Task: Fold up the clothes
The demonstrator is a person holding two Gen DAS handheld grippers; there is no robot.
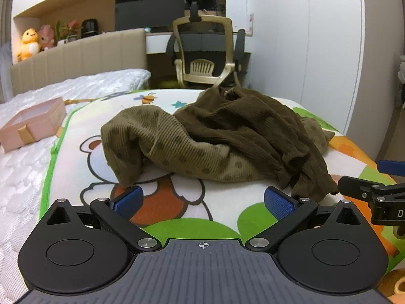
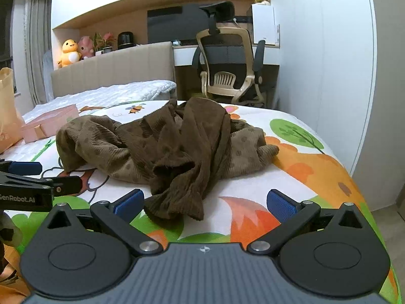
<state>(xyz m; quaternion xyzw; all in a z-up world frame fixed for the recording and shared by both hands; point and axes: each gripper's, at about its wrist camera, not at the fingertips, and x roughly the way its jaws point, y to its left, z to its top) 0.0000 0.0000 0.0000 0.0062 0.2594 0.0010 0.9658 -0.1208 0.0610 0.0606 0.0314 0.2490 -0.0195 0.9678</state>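
Grabbing the crumpled brown garment [image 1: 215, 136] at mid-frame blindly, the wide-open, empty left gripper [image 1: 203, 201] and right gripper [image 2: 205, 202] could pinch several layers together.

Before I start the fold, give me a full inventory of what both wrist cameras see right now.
garment: one, brown ribbed with darker dots, crumpled in a heap on the mat
play mat: one, white with cartoon animals and a green border, spread on the bed
gift box: one, pink with a ribbon, on the bed left of the mat
paper bag: one, tan, at the far left edge
office chair: one, cream and black, at the desk behind the bed
plush toys: two, yellow and pink, on the ledge behind the headboard
left gripper: black with blue pads, open, empty
right gripper: same, open, empty
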